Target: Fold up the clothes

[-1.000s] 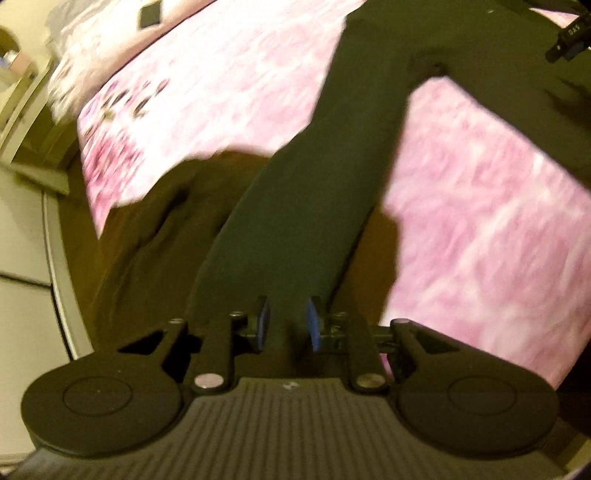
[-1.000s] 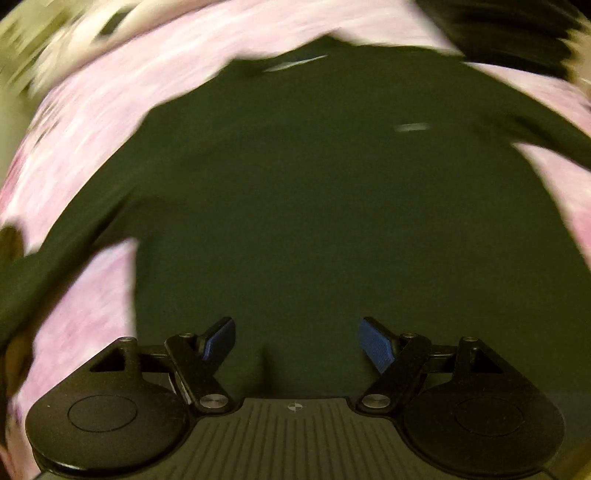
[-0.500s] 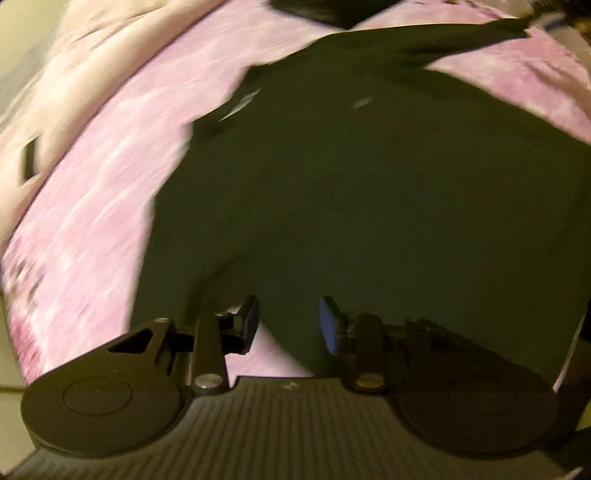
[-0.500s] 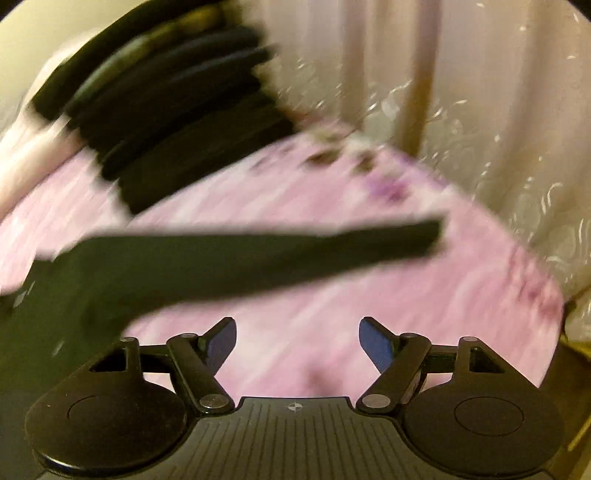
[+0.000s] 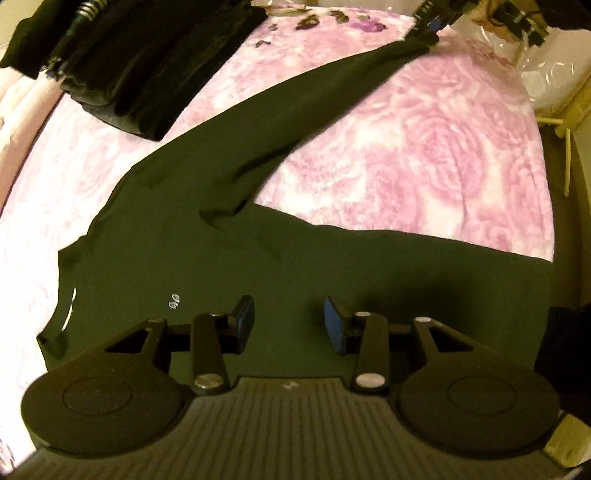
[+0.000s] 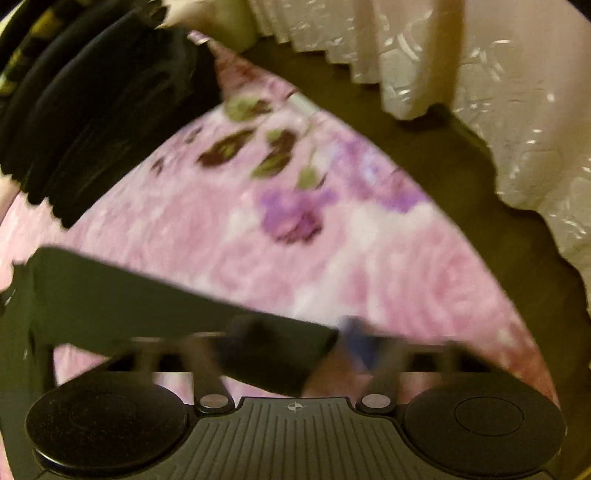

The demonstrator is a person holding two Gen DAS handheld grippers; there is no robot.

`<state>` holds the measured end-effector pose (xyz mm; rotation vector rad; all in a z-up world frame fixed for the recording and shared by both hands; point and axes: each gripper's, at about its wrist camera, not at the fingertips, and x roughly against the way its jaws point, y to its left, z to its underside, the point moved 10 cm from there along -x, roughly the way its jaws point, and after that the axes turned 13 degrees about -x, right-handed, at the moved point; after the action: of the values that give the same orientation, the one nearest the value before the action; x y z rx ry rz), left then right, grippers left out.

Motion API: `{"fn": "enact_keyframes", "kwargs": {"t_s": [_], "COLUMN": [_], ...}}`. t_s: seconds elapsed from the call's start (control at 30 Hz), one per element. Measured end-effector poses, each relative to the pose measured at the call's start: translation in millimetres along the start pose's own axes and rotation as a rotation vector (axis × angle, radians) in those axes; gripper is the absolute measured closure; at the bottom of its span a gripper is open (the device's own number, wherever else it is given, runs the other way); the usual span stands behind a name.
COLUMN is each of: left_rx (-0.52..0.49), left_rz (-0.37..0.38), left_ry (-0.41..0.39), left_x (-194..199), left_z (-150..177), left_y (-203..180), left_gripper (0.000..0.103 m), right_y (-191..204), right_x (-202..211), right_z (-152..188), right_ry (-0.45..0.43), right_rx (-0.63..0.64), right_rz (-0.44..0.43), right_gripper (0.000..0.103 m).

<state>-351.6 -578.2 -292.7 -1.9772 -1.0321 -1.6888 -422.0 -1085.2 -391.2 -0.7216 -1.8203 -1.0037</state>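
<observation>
With your right gripper (image 5: pixel 424 31) pinching the cuff at 1 o'clock and the left gripper (image 5: pixel 289 321) spread empty over the shirt (image 5: pixel 229 266) flat on the bedspread (image 5: pixel 443 155), I'd keep that sleeve (image 5: pixel 295 107) taut and low, then lay it straight across the body.

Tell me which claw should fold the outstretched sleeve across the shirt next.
Right. The right claw is already at the sleeve cuff, apparently closing on it. The left claw hovers open over the shirt body, holding nothing.
</observation>
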Motion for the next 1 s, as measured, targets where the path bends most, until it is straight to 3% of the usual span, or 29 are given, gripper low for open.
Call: {"fn": "enact_keyframes", "kwargs": {"t_s": [0.1,0.2,0.33,0.37,0.4,0.43,0.47,0.8,0.83,0.87,0.9,1.0], "left_rx": [0.01,0.024,0.037,0.039,0.04,0.041,0.044,0.076,0.076,0.073,0.069,0.059], "left_rz": [-0.009,-0.012,-0.019,-0.018,-0.015,-0.011,-0.008,0.007,0.006,0.006,0.006,-0.005], "left_ry": [0.027,0.037,0.046,0.049,0.051,0.051,0.052,0.072,0.078,0.085,0.092,0.1], "left_x": [-1.8,-2.1,-7.6,-9.8,-11.7,-13.0,-13.9,-19.1,-19.6,-20.0,-20.4,-16.9], "left_z": [2.5,5.7,4.2,3.7,3.2,3.0,3.3,14.2,16.2,18.1,20.4,24.1], "left_y": [9.3,16.2,17.0,15.2,12.6,9.1,5.7,-10.3,-10.8,-11.3,-12.2,-11.4], "left_gripper": [0.066,0.066,0.066,0.066,0.066,0.066,0.066,0.064,0.064,0.064,0.064,0.064], "right_y": [2.8,22.8,32.1,33.6,34.1,32.7,33.4,7.3,7.5,9.1,10.1,6.9], "right_x": [14.2,42.5,41.6,35.9,29.0,24.9,23.7,-12.8,-15.8,-18.8,-21.9,-15.4], "right_z": [-2.2,-21.1,-76.3,-86.5,-93.0,-96.7,-96.7,-42.7,-41.0,-39.8,-38.9,-34.8], "right_ry": [-0.054,-0.17,-0.324,-0.335,-0.335,-0.344,-0.356,-0.216,-0.217,-0.215,-0.204,-0.175], "right_rx": [0.013,0.084,0.062,0.054,0.05,0.044,0.041,-0.114,-0.117,-0.111,-0.107,-0.138], "right_rz": [-0.044,-0.071,-0.059,-0.058,-0.036,-0.002,0.001,-0.067,-0.084,-0.1,-0.104,-0.084], "right_gripper": [0.093,0.094,0.093,0.082,0.051,0.038,0.034,0.035,0.036,0.06,0.096,0.098]}}
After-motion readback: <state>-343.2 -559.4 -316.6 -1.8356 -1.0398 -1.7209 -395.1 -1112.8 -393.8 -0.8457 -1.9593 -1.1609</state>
